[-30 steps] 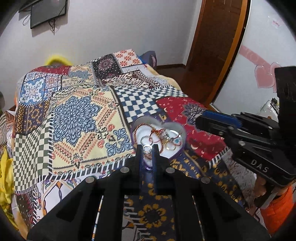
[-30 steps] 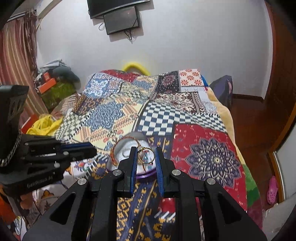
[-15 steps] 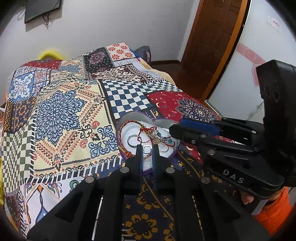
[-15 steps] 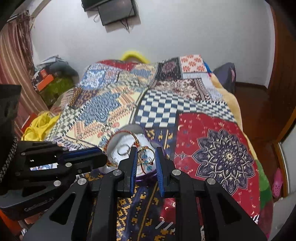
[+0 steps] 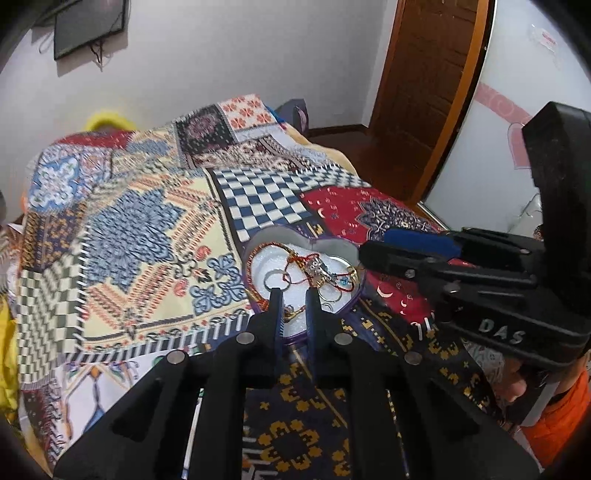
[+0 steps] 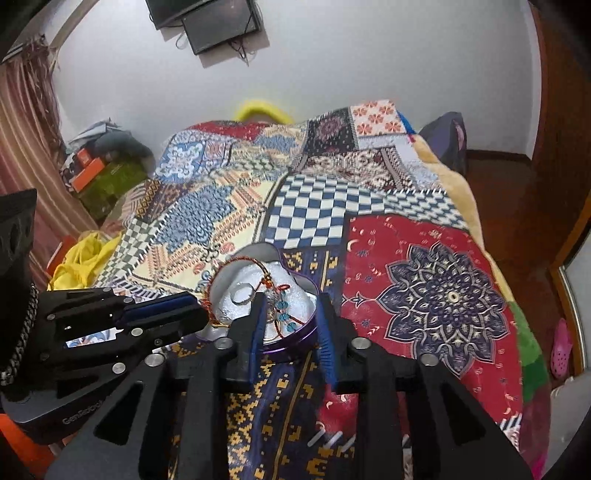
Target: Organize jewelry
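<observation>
A heart-shaped purple tin [image 5: 343, 248] [image 6: 295, 341] with a white lining sits on the patchwork bedspread. It holds a silver ring [image 5: 274, 276] [image 6: 242, 292], gold rings [image 5: 330, 294], a red thread bracelet [image 5: 300, 263] and a blue-bead piece [image 6: 284, 312]. My left gripper [image 5: 294, 291] is open and empty over the tin's near edge. My right gripper [image 6: 290, 301] is open and empty, its fingers straddling the tin's right half. Each gripper shows in the other's view, the right [image 5: 424, 254] beside the tin, the left [image 6: 162, 315] at its left.
The patchwork bedspread [image 5: 147, 236] [image 6: 424, 295] covers the bed. A wooden door [image 5: 428, 92] and floor lie to the right. Yellow cloth [image 6: 79, 254] and boxes [image 6: 92, 170] lie left of the bed. A wall screen [image 6: 218, 26] hangs behind.
Both grippers have opened. The silver ring left my left gripper and the gold rings left my right gripper; they now lie in the tin. Both grippers moved closer to it.
</observation>
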### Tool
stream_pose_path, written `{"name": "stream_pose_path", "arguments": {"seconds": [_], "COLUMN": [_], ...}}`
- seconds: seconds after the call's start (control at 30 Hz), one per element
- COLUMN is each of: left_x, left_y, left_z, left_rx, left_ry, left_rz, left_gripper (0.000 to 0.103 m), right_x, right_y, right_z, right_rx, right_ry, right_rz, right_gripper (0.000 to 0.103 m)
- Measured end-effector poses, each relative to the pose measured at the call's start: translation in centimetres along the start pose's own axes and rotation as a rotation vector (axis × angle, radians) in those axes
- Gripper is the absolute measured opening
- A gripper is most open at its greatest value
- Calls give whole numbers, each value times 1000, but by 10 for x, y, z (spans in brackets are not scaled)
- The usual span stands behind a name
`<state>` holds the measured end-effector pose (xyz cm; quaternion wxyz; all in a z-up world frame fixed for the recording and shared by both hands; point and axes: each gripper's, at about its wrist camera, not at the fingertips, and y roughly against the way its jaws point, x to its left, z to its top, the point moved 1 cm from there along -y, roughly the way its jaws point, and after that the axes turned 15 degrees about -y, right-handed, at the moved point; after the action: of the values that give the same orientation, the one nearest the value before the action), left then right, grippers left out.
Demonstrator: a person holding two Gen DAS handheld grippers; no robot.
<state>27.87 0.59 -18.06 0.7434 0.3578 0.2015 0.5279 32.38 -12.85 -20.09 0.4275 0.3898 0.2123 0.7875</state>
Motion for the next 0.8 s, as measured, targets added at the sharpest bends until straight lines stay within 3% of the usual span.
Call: {"name": "stream_pose_path", "arguments": {"seconds": [0.27,0.33,0.63,0.8], "left_x": [-7,-11,-50,-66], "left_y": [84,106,232,272], "left_z": [14,19,18,4], "left_rx": [-162,-216,-514,-615], "left_ry": [1,-9,-25,-7], "left_rz": [110,140,330,411], "left_gripper": [27,33,43,51], "right_x": [26,36,76,98], "right_y": [66,95,216,263], "right_z": [5,6,-9,-35], "right_rx": [-155,-226,-542,-693], "right_ry": [64,83,146,194], "right_rz": [15,28,81,80], "right_gripper": [30,30,30,30]}}
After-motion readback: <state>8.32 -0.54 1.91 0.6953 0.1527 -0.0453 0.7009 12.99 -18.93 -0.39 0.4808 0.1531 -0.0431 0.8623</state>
